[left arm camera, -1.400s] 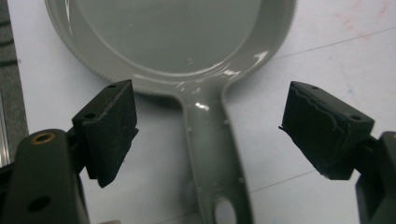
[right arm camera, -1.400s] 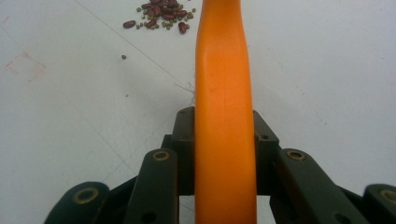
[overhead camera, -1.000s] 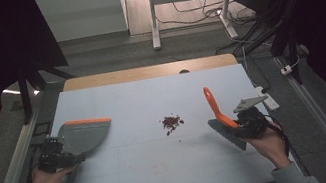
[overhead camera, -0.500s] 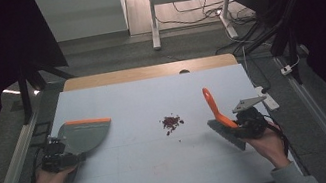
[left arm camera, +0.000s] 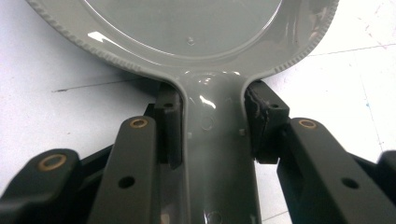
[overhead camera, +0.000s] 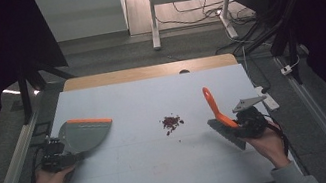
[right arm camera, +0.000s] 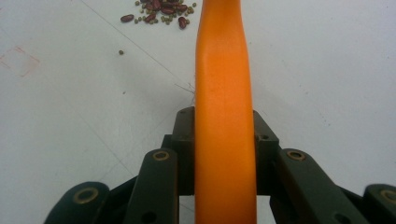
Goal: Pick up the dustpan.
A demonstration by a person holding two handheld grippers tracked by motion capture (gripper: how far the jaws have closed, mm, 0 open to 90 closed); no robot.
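Black jaws of my left gripper (left arm camera: 212,140) have just been closing and now clamp the grey handle of the dustpan (left arm camera: 187,42), whose pan lies flat on the pale blue table (overhead camera: 130,178) at its left side, orange lip toward the middle; my right gripper (right arm camera: 224,149) is clamped on the orange handle of the brush (right arm camera: 224,93), which slants up toward the far side with its dark bristles low beside my right hand (overhead camera: 264,144). Between the two tools, nearer the brush, sits a small heap of reddish-brown beans (overhead camera: 171,122), apart from both.
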